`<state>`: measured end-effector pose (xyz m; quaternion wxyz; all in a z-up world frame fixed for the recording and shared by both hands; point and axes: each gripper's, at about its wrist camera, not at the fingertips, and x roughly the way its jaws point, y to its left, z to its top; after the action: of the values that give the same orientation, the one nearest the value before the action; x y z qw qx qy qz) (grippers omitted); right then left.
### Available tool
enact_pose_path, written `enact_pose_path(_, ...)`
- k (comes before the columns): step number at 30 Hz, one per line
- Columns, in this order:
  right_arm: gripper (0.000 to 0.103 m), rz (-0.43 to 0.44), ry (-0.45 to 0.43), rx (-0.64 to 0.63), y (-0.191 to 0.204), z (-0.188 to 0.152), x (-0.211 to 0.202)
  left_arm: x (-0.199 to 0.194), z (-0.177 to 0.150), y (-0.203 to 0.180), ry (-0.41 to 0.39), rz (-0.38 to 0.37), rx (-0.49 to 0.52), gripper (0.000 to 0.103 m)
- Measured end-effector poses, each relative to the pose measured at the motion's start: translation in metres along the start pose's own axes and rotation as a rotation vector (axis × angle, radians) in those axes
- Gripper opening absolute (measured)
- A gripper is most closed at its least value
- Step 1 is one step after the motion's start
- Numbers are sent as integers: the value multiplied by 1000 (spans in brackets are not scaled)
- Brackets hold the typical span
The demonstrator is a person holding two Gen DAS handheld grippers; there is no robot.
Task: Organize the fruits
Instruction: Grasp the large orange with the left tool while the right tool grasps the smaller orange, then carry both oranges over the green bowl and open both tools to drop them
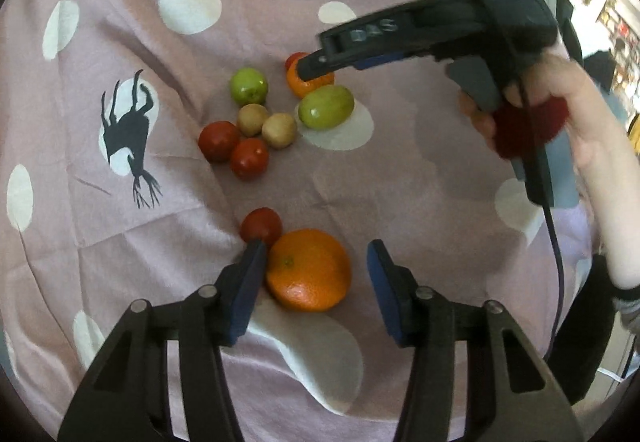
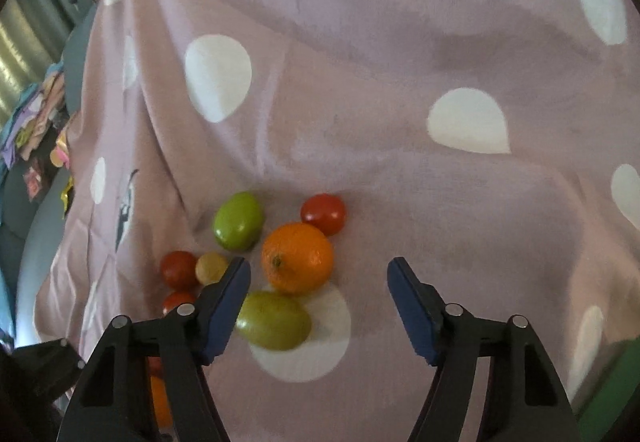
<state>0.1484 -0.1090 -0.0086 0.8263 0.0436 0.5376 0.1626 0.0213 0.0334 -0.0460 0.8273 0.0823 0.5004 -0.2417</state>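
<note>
Fruits lie on a pink polka-dot cloth [image 1: 248, 6]. In the left wrist view my left gripper [image 1: 316, 258] is open around a large orange [image 1: 308, 269], with a red tomato [image 1: 261, 226] by its left finger. Farther off lie two green fruits [image 1: 248, 84] [image 1: 326, 107], two brown kiwis [image 1: 266, 124], two tomatoes [image 1: 234, 149] and another orange [image 1: 310, 82] under my right gripper [image 1: 316, 68]. In the right wrist view my right gripper [image 2: 318, 272] is open above the orange [image 2: 297, 257], with a green fruit [image 2: 273, 320] near its left finger.
The cloth [image 2: 400, 62] is wrinkled and carries a dark deer print [image 1: 128, 134]. Grey cushions and coloured clutter [image 2: 36, 122] lie at the left edge of the right wrist view. A person's hand [image 1: 576, 114] holds the right gripper's handle.
</note>
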Motion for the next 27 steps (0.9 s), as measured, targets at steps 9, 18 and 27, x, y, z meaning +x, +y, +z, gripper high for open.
enact_pose_path(9,41,72,51,22,-1,4,22,6,-2,-17,30,40,72,44)
enact_pose_path(18,41,114,-73,94,-14,-18,-35,-30,-15,4,-94,-119,-132,44)
enact_pose_path(27,41,15,-241,125,-50,-78,-126,-73,8,-50,-199,-167,-89,44)
